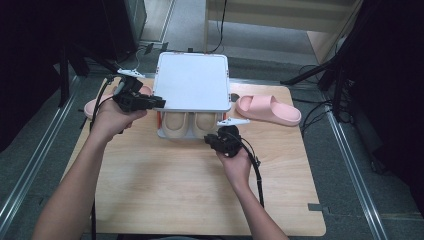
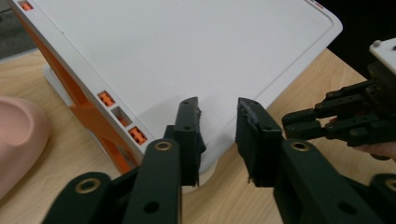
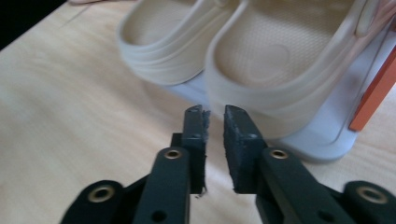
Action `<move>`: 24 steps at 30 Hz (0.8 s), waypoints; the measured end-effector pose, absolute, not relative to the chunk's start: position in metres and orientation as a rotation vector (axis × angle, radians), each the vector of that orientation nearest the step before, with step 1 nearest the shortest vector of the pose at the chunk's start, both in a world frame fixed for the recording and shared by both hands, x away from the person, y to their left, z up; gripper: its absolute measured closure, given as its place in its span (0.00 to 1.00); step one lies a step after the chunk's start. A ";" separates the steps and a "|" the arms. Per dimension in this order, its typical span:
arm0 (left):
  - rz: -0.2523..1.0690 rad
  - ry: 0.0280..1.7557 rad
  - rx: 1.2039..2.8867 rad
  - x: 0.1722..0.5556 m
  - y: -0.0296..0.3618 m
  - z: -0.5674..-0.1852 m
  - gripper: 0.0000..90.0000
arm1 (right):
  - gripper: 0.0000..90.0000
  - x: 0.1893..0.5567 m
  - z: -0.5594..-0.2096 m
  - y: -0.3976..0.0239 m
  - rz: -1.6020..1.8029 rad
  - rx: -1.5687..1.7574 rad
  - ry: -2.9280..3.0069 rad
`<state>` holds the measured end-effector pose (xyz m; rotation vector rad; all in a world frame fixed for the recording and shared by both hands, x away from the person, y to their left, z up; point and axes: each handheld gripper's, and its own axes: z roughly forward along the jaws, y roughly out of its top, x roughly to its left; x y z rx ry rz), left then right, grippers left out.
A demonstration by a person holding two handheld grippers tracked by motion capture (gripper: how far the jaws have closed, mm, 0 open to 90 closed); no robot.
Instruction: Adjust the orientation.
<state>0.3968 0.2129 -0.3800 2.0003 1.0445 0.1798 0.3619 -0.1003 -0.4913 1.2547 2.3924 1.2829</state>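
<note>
A white box with orange sides (image 1: 192,80) stands at the back middle of the wooden table (image 1: 165,185), its flat lid (image 2: 187,51) on top. Under the lid a pair of beige slippers (image 1: 189,123) sits with the heels (image 3: 261,79) facing me. My left gripper (image 1: 159,102) is at the box's front left corner, its jaws (image 2: 218,109) open over the lid's edge with nothing between them. My right gripper (image 1: 216,137) hovers just in front of the right beige slipper, jaws (image 3: 214,114) a narrow gap apart and empty.
One pink slipper (image 1: 270,110) lies on the table right of the box. Another pink slipper (image 1: 95,105) lies left of it, behind my left hand, its edge (image 2: 18,135) close to the left gripper. Dark stands and cables ring the table.
</note>
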 end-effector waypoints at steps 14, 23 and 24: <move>0.184 1.074 1.980 0.379 0.229 -0.367 0.48 | 0.62 0.322 -0.473 -0.140 1.371 1.137 2.418; 0.233 1.067 1.997 0.367 0.241 -0.368 0.43 | 0.53 0.307 -0.468 -0.163 1.424 1.059 2.422; 0.232 1.068 1.997 0.367 0.244 -0.369 0.43 | 0.53 0.306 -0.468 -0.163 1.417 1.056 2.427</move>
